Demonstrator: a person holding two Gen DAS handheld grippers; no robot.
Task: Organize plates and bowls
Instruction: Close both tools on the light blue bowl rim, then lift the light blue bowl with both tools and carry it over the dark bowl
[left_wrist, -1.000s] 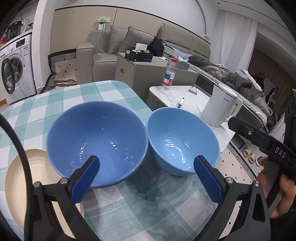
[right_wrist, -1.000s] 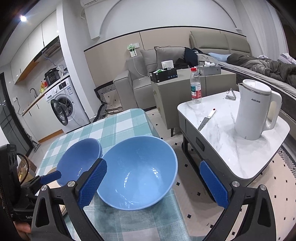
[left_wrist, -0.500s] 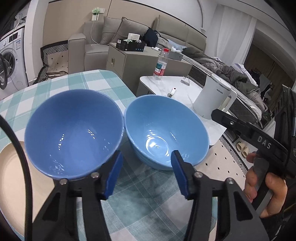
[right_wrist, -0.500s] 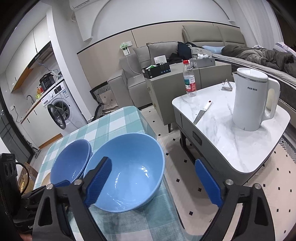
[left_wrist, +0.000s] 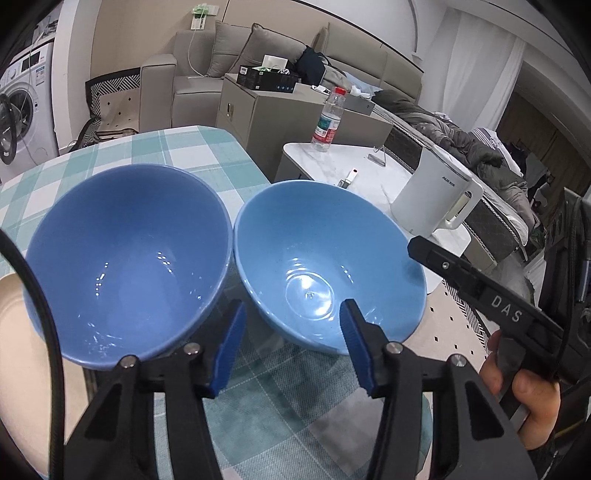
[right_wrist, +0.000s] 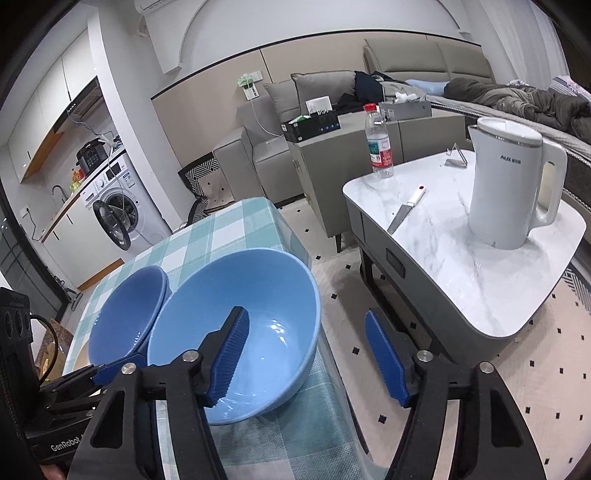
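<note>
Blue bowls (left_wrist: 125, 258) on teal-and-white checked tablecloth (left_wrist: 199, 147)

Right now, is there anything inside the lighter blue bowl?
No, the lighter blue bowl shows only its bare glossy inside with light reflections, nothing in it.

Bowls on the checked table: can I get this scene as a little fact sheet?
bowls: darker blue bowl and lighter blue bowl, side by side, empty
surface: checked tablecloth
right hand-held gripper: jaws just been closing, lighter bowl's rim between them, not pinched
left hand-held gripper: jaws just been closing; grip unclear
nearby: white kettle
</note>
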